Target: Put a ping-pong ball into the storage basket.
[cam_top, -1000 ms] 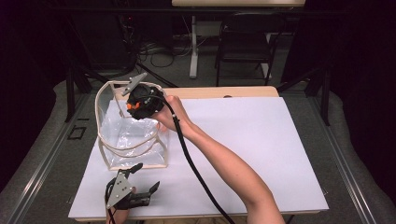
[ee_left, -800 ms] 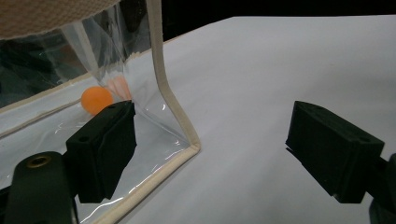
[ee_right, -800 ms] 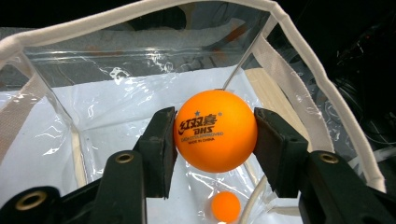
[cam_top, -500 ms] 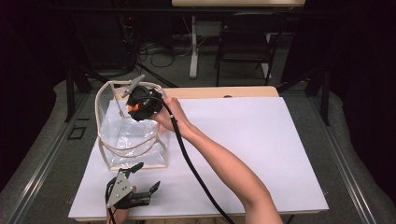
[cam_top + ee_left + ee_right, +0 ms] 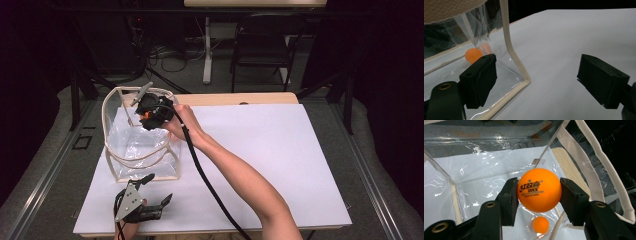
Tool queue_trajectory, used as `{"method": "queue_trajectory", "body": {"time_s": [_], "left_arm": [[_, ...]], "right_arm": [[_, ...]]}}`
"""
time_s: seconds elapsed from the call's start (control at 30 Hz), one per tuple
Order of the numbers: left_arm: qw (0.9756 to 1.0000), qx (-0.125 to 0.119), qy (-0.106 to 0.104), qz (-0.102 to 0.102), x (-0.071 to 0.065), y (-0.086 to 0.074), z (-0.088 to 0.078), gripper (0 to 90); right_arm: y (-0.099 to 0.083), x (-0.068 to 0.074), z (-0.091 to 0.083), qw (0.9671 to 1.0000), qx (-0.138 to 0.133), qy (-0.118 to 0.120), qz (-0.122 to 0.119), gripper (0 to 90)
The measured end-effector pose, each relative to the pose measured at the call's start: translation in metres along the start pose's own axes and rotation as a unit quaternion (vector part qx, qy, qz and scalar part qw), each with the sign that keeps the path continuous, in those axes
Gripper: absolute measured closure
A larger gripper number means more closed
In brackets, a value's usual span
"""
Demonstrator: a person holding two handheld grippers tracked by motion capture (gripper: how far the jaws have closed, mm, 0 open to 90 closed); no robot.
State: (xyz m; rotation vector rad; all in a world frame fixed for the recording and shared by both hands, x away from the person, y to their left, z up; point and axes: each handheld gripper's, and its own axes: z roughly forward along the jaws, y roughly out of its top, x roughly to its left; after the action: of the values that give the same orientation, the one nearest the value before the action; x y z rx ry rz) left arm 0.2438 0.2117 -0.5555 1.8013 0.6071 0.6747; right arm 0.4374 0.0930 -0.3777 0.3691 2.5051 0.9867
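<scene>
A clear plastic bag (image 5: 142,150) with cream trim stands open at the table's left. My right gripper (image 5: 152,114) hangs over its open top, a hand behind it. In the right gripper view, the right gripper (image 5: 537,188) is shut on an orange ping-pong ball (image 5: 539,190) with printed lettering. A second orange ball (image 5: 541,224) lies on the bag's floor below it. My left gripper (image 5: 159,189) rests near the front edge, just in front of the bag. In its own view the left gripper (image 5: 539,80) is open, facing the bag's corner (image 5: 520,72), with an orange ball (image 5: 473,55) seen through the plastic.
White sheet (image 5: 270,150) covers the table to the right of the bag. The right gripper's black cable (image 5: 205,180) trails along the forearm toward the front edge. A dark chair (image 5: 260,55) and table legs stand behind the table.
</scene>
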Motion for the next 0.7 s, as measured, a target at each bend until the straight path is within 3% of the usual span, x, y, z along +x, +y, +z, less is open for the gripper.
{"method": "queue_trajectory", "body": {"time_s": [0.2, 0.37, 0.5, 0.57, 0.7], "left_arm": [[1.0, -0.002, 0.0, -0.003, 0.001, 0.0, 0.0, 15.7], [1.0, -0.002, 0.0, -0.002, 0.0, 0.0, -0.001, 15.7], [1.0, 0.0, 0.0, -0.002, 0.0, 0.0, -0.001, 15.7], [1.0, -0.001, 0.001, -0.002, 0.0, 0.0, -0.001, 15.7], [1.0, -0.002, -0.002, -0.002, 0.0, 0.0, 0.002, 15.7]], "right_arm": [[0.0, 0.0, 0.002, 0.9999, 0.005, -0.009, 0.004, 49.9], [-0.001, -0.001, 0.0, 0.9995, 0.003, -0.023, 0.02, 33.5], [-0.002, -0.005, -0.01, 0.999, -0.016, -0.015, 0.039, 21.6], [-0.004, -0.007, -0.015, 0.9986, -0.024, 0.001, 0.047, 15.4], [-0.009, -0.011, -0.024, 0.9976, -0.036, 0.021, 0.055, 11.9]]}}
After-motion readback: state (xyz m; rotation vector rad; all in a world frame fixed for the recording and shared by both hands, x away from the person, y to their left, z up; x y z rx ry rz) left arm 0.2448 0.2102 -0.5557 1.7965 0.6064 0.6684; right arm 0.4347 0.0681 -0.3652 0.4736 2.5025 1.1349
